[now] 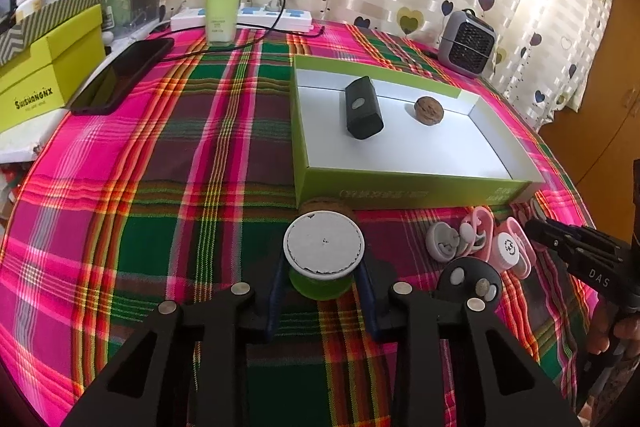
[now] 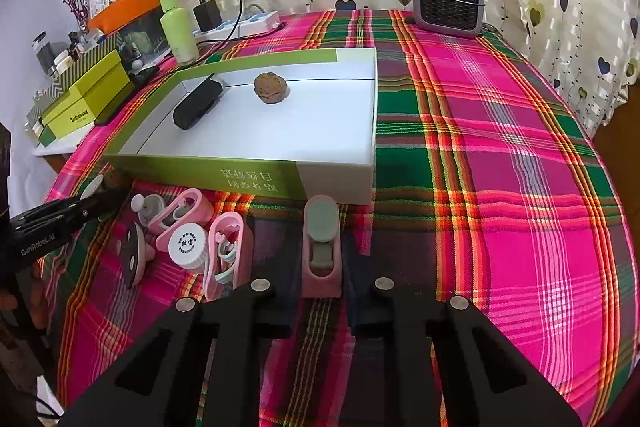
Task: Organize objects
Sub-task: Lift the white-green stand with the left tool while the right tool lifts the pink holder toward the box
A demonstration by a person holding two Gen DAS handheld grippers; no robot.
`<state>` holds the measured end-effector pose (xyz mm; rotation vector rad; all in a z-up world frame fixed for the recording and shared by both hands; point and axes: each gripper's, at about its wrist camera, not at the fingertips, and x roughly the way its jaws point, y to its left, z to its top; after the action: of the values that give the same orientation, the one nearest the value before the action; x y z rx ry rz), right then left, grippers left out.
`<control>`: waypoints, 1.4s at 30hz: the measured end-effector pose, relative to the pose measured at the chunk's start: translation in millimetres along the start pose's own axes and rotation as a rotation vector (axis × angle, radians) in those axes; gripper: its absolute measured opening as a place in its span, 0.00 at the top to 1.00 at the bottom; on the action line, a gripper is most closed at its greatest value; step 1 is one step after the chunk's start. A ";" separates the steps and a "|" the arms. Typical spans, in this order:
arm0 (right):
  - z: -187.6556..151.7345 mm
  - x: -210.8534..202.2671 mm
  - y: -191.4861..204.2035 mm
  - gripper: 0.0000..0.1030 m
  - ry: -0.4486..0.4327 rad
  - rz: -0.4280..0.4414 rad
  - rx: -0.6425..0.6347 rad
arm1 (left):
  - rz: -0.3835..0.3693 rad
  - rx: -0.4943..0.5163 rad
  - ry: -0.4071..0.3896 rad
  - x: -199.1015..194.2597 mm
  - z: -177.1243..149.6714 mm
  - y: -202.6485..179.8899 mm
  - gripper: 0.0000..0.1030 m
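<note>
Green spool (image 1: 323, 279) with white round top sits on the plaid cloth (image 1: 192, 227), clamped between left gripper (image 1: 323, 287) jaws, just at 6 o'clock of the green tray (image 1: 400, 187). Pink clip (image 2: 321, 251) is pinched in right gripper (image 2: 321, 267) jaws, also at tray's near wall. Tray holds black case (image 1: 362, 107) and walnut (image 1: 429, 110) at 3 o'clock of it; pink pile (image 2: 200, 239) lies at 9 o'clock of clip.

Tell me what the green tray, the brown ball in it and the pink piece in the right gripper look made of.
Green tray: looks like printed cardboard, matte, with thin folded walls and a white lining. Brown ball: rough, wrinkled shell, probably a walnut. Pink piece: smooth moulded plastic with a grey-green insert, slightly glossy, sitting between the right gripper fingers.
</note>
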<state>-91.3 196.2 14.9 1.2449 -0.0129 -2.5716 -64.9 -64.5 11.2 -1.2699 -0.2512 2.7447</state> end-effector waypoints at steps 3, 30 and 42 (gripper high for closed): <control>-1.0 -0.8 0.1 0.82 -0.001 0.002 0.004 | 0.004 -0.001 -0.002 -0.9 -0.9 -0.6 0.72; -7.1 -11.0 11.0 0.82 -0.016 0.048 -0.005 | 0.000 -0.006 -0.028 -18.0 -9.8 -4.2 0.85; -5.3 -20.6 18.0 0.82 -0.035 0.075 -0.019 | -0.019 0.026 -0.054 -29.6 -8.0 -18.0 0.85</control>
<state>-70.7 184.8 29.7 1.1691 -0.0413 -2.5229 -39.2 -50.9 31.7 -1.1825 -0.2308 2.7592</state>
